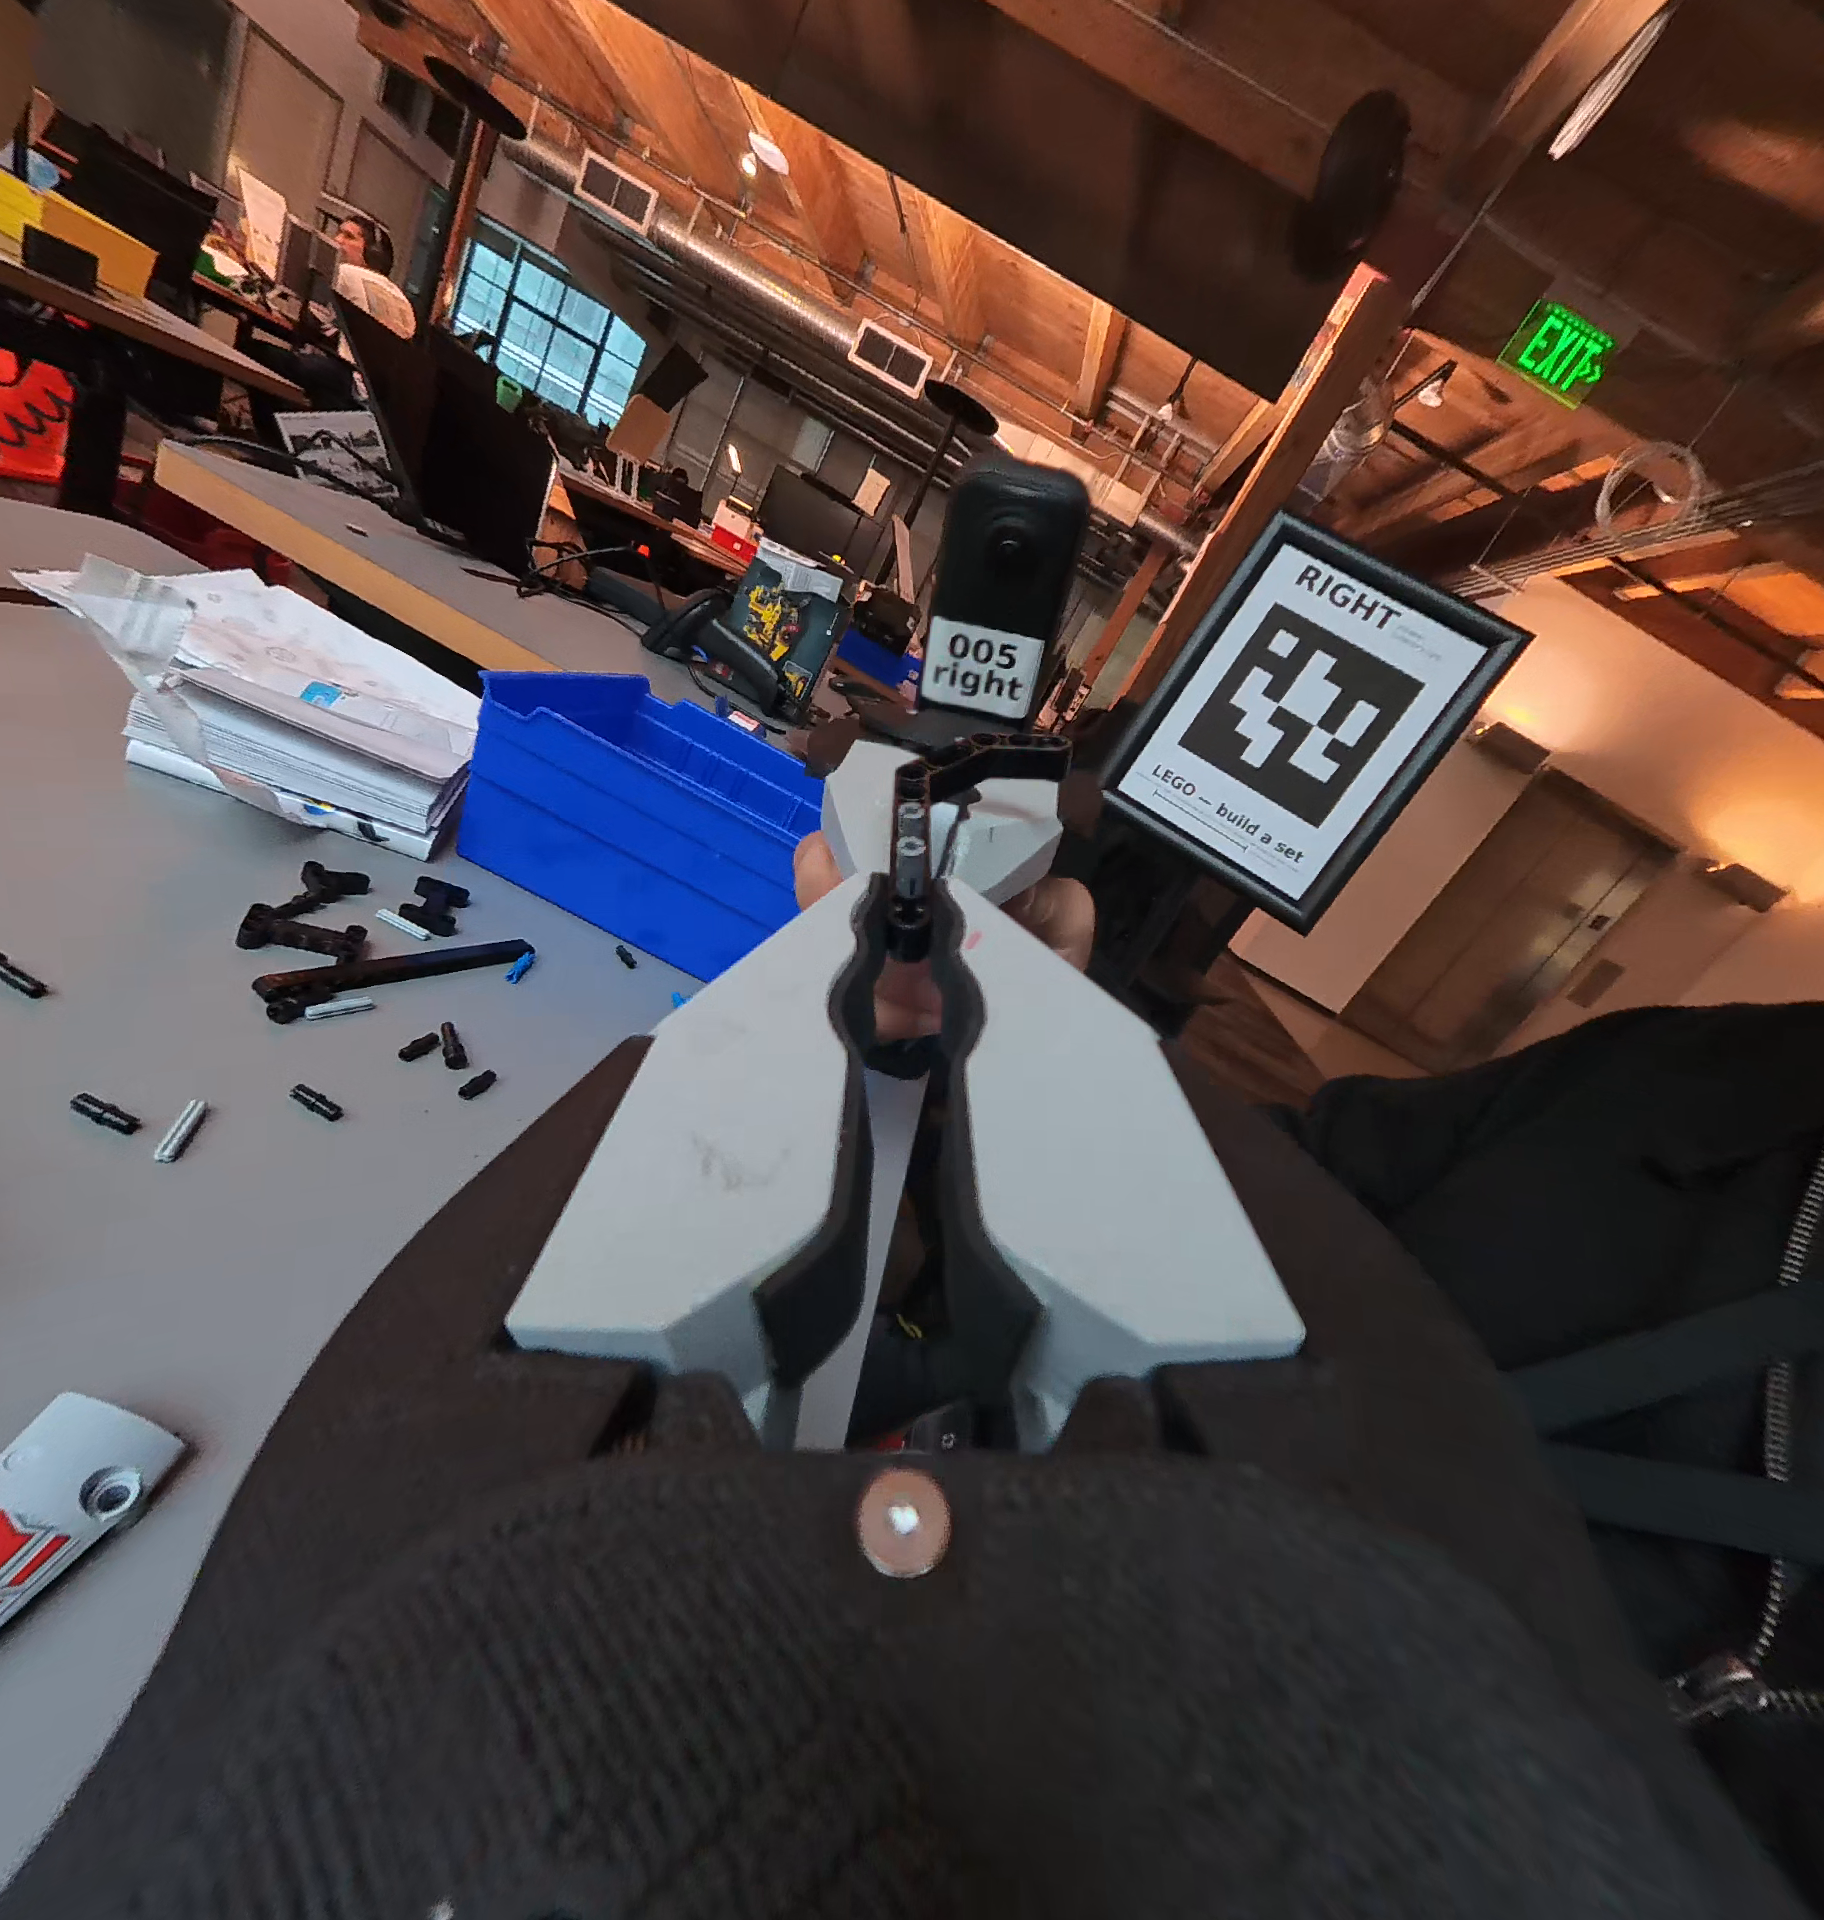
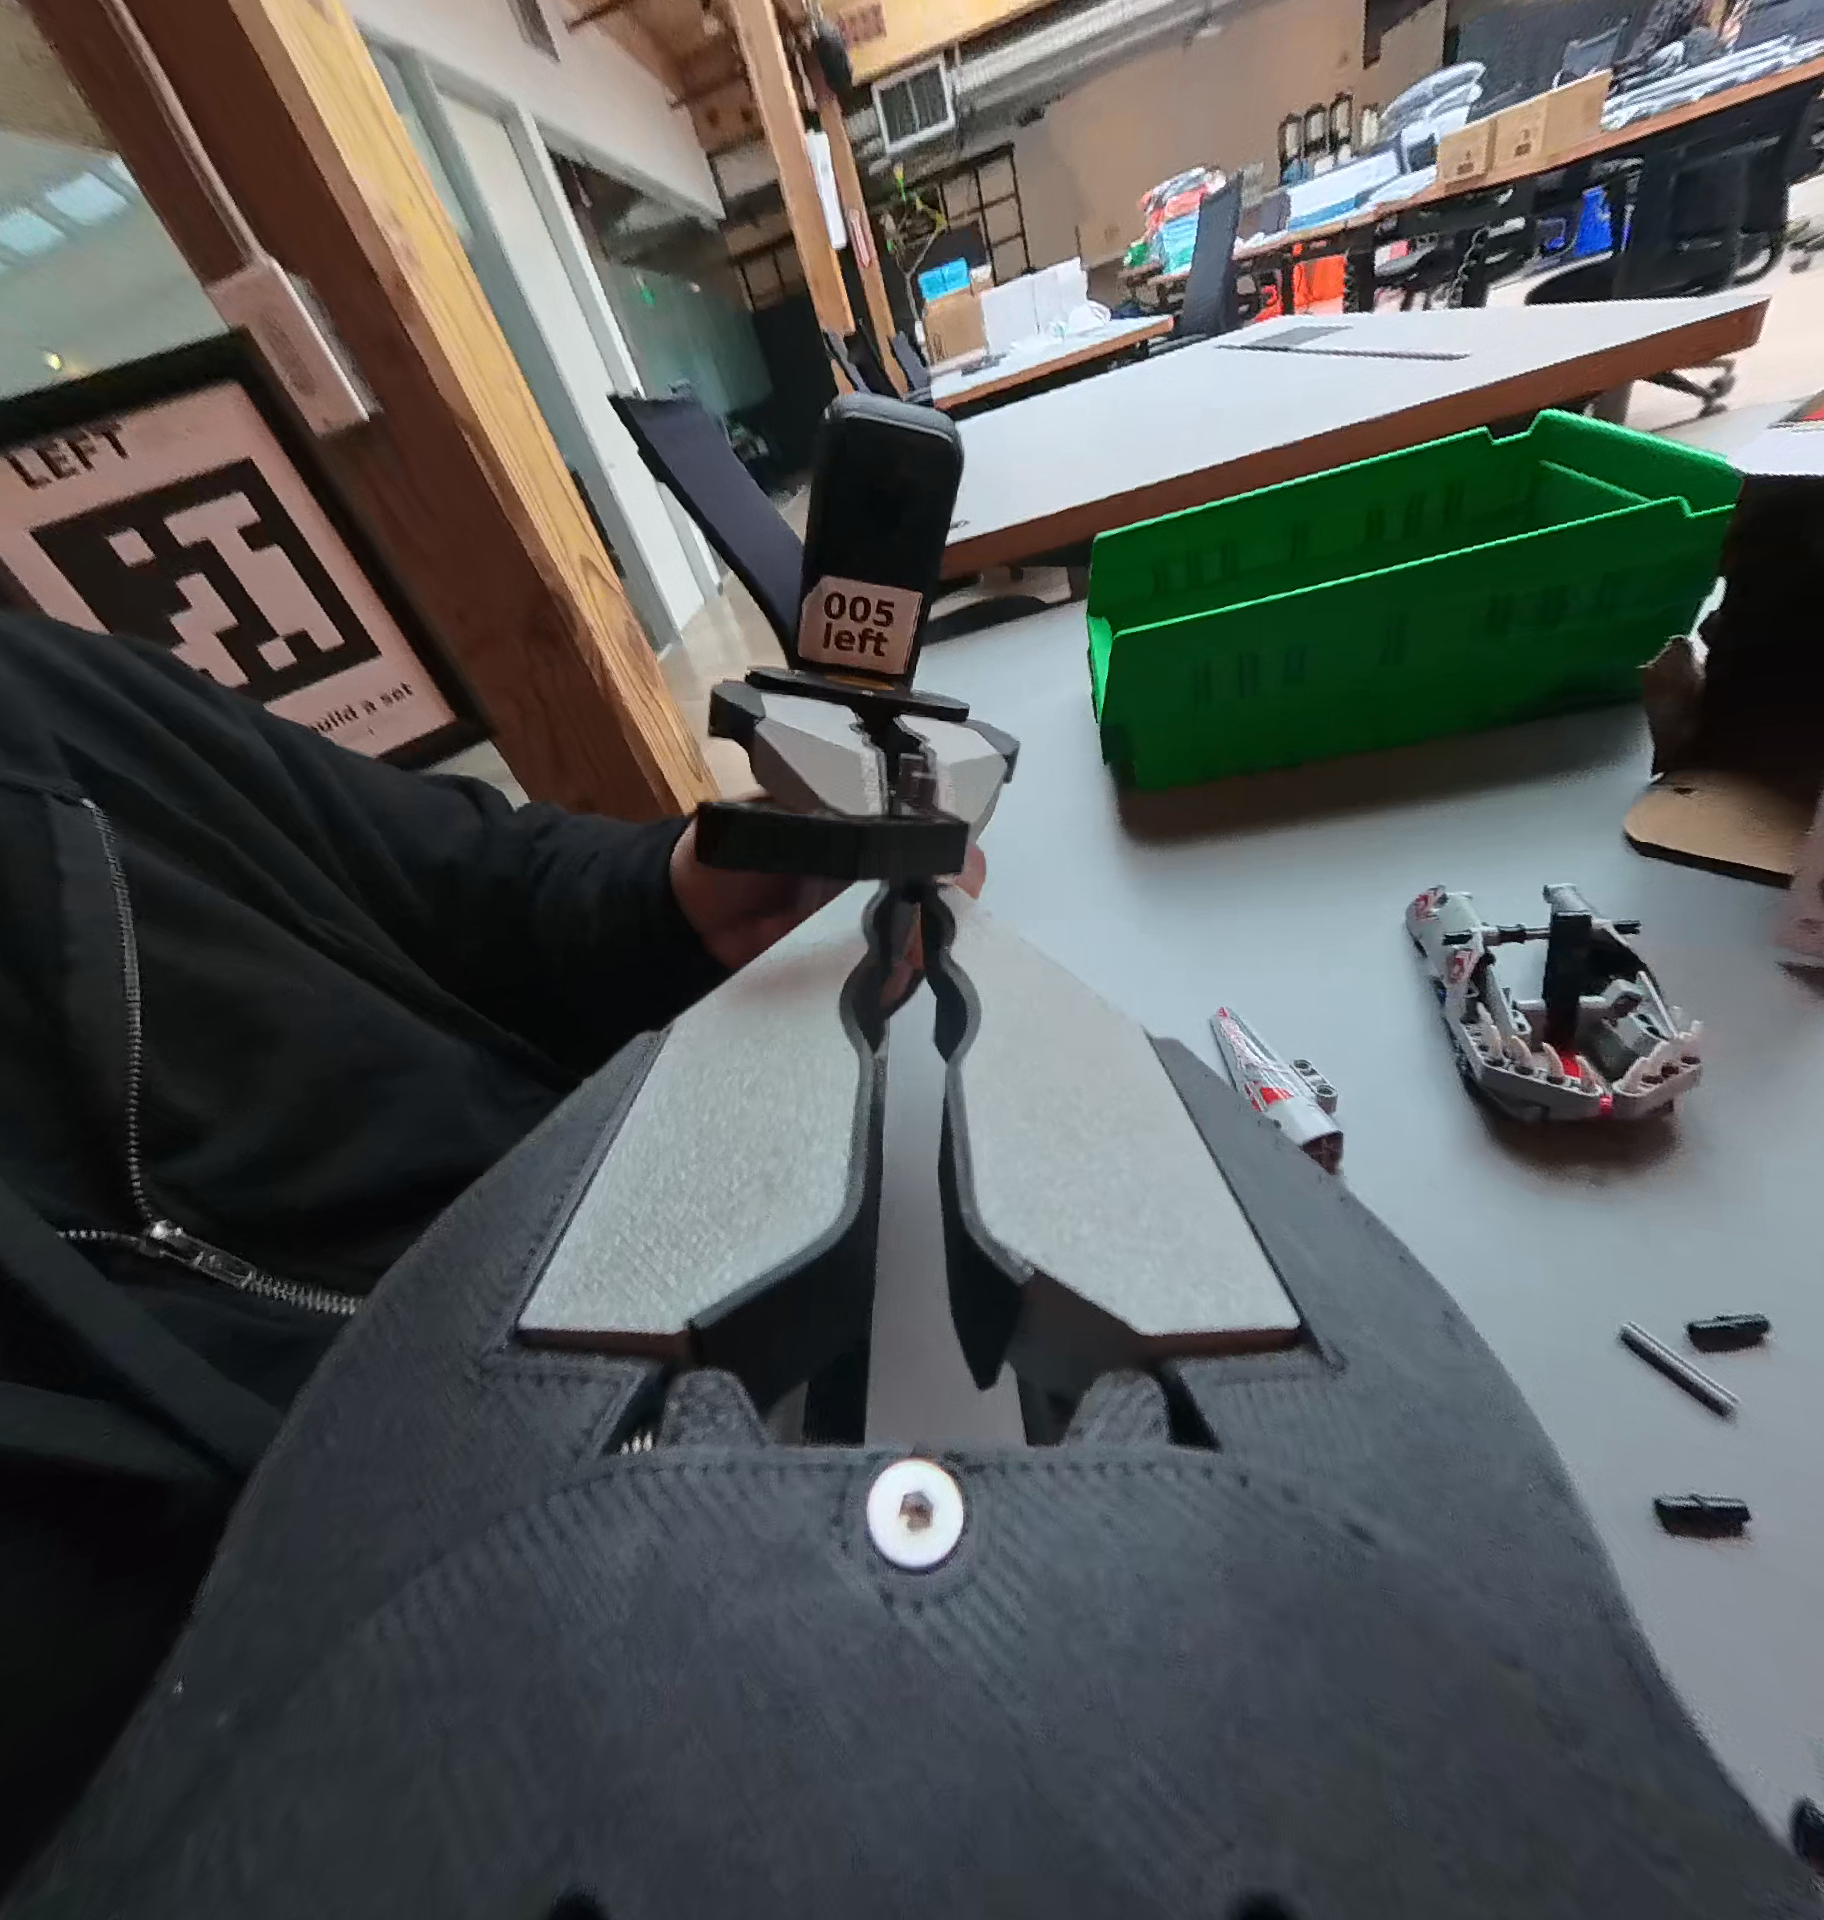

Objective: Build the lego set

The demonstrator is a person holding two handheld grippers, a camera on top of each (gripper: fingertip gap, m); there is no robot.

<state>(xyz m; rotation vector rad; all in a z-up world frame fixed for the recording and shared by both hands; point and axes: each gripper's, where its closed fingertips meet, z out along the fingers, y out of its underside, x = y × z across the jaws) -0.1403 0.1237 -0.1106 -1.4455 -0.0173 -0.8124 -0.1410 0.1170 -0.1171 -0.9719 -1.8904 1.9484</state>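
Both tongs pinched, left tongs (image 1: 906, 914) on black beam (image 1: 910, 831), right tongs (image 2: 906, 925) grip unclear

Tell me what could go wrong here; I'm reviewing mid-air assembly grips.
1. Both grippers, left gripper and right gripper, pinch the black beam assembly by its ends above the table edge; a slip could drop it off the table.
2. Pushing misaligned could twist it out of the fingertips.
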